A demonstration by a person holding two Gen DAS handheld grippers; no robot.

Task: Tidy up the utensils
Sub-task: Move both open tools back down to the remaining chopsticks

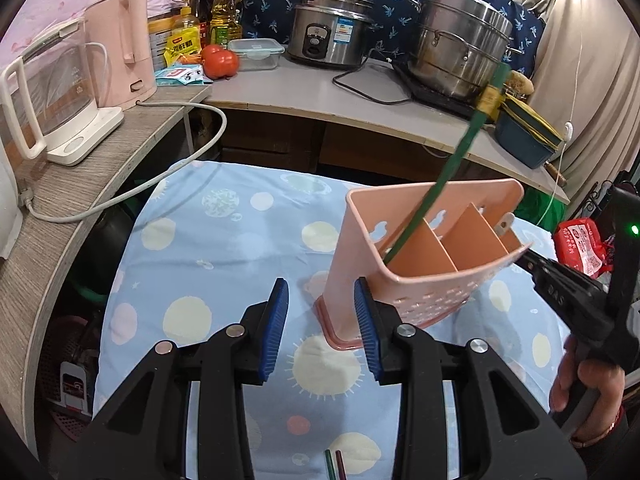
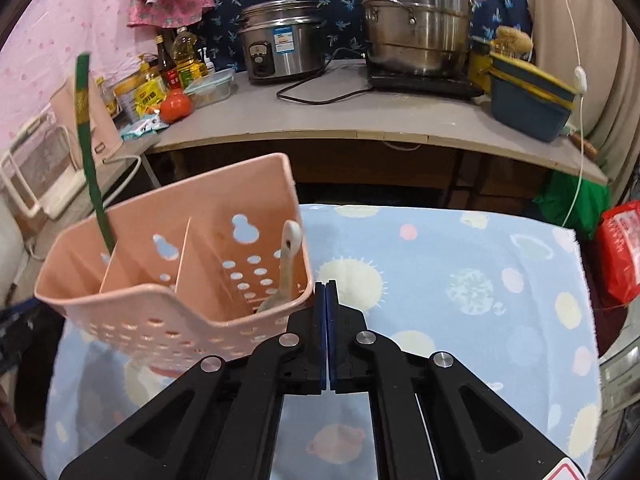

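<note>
A pink utensil holder [image 1: 432, 264] [image 2: 180, 280] with three compartments stands on the spotted blue cloth [image 1: 240, 240]. A long green chopstick [image 1: 452, 168] [image 2: 86, 140] leans out of one end compartment. A white spoon [image 2: 288, 264] rests in the other end compartment. My left gripper [image 1: 322, 328] is open just short of the holder's lower corner, with nothing pressed between its blue pads. My right gripper [image 2: 325, 286] [image 1: 560, 292] is shut, pads together and empty, its tip right beside the holder's rim at the spoon end. Two more chopstick tips [image 1: 334, 464] lie on the cloth below my left gripper.
Behind the cloth a counter [image 2: 360, 128] carries a rice cooker [image 1: 328, 32], a steel steamer pot [image 1: 460, 44], a blue box [image 2: 528, 108], tomatoes [image 1: 220, 60] and bottles. Two kettles [image 1: 60, 92] and a cable sit on the left shelf. A red bag [image 2: 620, 248] lies right.
</note>
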